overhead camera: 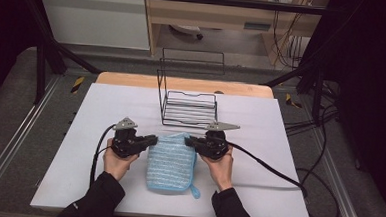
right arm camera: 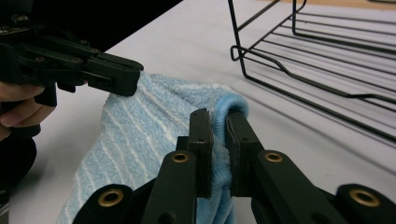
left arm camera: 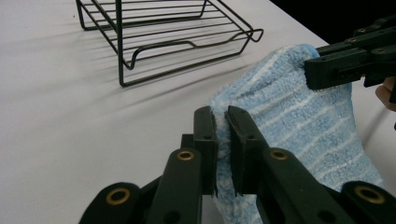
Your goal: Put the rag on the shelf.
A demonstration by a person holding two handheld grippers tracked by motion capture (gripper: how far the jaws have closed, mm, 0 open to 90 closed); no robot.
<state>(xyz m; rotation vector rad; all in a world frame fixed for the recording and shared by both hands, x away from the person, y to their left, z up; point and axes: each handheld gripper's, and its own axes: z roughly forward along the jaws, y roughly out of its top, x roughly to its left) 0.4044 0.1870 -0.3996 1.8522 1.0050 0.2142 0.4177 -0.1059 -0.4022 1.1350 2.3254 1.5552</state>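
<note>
A light blue striped towel lies folded on the white table, in front of a black wire rack. My left gripper pinches the towel's far left corner, and its jaws press on the cloth in the left gripper view. My right gripper pinches the far right corner. In the right gripper view the towel's bound edge is squeezed between the jaws. Each gripper view also shows the other gripper gripping the opposite corner.
The wire rack stands just behind the towel, its tall frame rising at its left side. Cables trail from both grippers across the table. A wooden strip edges the far side. Bare tabletop lies left and right of the hands.
</note>
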